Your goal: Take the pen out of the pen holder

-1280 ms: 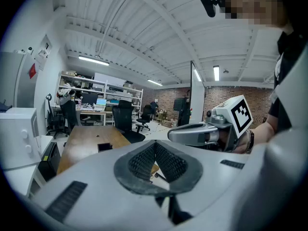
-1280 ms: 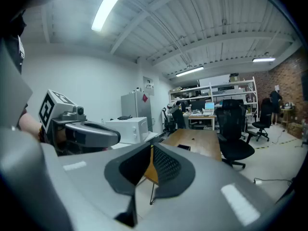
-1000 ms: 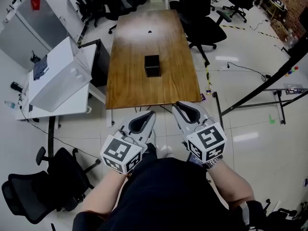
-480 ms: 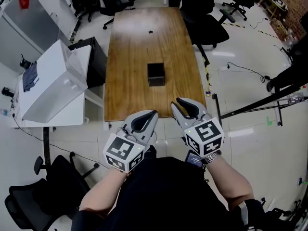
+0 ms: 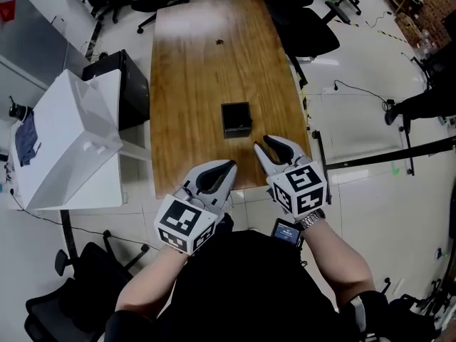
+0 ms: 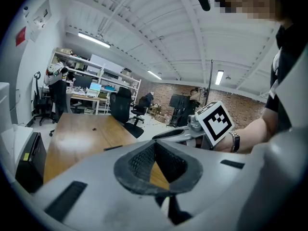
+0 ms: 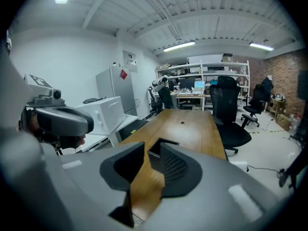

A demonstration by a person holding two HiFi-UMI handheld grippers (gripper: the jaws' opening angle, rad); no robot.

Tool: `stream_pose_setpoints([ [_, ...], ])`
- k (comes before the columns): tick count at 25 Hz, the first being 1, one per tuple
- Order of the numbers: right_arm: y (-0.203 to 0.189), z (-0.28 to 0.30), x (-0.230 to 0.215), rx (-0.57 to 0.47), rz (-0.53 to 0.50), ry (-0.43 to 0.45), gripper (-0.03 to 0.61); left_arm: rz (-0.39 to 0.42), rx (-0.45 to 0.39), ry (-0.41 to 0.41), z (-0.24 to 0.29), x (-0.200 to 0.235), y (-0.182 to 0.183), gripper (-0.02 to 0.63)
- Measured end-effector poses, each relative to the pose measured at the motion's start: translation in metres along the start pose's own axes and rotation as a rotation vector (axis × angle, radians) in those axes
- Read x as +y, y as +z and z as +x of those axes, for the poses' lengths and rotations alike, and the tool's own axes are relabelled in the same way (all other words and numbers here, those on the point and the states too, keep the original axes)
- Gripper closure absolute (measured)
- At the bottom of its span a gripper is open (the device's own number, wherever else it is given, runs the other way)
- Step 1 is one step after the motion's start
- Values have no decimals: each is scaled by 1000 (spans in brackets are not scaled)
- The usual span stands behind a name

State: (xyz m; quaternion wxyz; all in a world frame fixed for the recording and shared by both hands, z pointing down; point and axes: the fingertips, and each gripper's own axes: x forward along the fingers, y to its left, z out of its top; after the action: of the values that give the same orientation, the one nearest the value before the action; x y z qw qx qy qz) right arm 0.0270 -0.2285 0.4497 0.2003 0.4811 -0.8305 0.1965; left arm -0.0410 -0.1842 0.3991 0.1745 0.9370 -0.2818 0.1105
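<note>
A long wooden table (image 5: 206, 63) fills the middle of the room, running away from the person, its near short edge right in front of them. To its left stands a white desk (image 5: 64, 148), with a black cabinet (image 5: 114, 84) between desk and table. A black office chair (image 5: 303, 30) sits at the table's right side. The person stands at the near end, forearms out, one tool in each hand, each carrying a cube with square markers.

The left gripper (image 5: 229, 166) hangs over the floor just short of the table edge. In its own view the dark ribbed pads (image 6: 139, 160) meet at their tips, leaving only a small wedge behind them through which the wood shows; nothing is between them. The right gripper (image 5: 261, 144) reaches a little further, its tips over the near edge of the table. Its jaws stand a narrow slit apart, with only the tabletop showing through the gap, so it has hold of nothing.

The pen holder (image 5: 236, 119), a small black square box, stands upright on the table a little right of its centre line, ahead of both grippers and nearer the right one, touched by neither. From above I can't make out a pen in it. Far down the table lies a tiny dark speck (image 5: 220, 41).
</note>
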Motion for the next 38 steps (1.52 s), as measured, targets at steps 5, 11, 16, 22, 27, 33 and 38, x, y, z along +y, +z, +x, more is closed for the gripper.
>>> stream_pose_setpoints([
  [5, -8, 41, -21, 57, 34, -33, 472, -16, 30, -26, 15, 33, -3, 609],
  [11, -27, 82, -47, 141, 77, -73, 462, -44, 57, -43, 28, 69, -7, 609],
  [16, -38, 105, -61, 188, 93, -83, 460, -57, 80, -52, 37, 88, -11, 609],
  [22, -53, 122, -61, 251, 99, -71, 468, -69, 97, -51, 41, 104, -14, 609],
  [27, -55, 124, -62, 266, 93, -80, 506, -76, 93, -49, 42, 107, -13, 609],
  [33, -46, 115, -58, 235, 82, -83, 532, -76, 89, -47, 39, 101, -13, 609],
  [38, -31, 103, -55, 185, 68, -82, 532, -66, 74, -42, 35, 93, -9, 609],
])
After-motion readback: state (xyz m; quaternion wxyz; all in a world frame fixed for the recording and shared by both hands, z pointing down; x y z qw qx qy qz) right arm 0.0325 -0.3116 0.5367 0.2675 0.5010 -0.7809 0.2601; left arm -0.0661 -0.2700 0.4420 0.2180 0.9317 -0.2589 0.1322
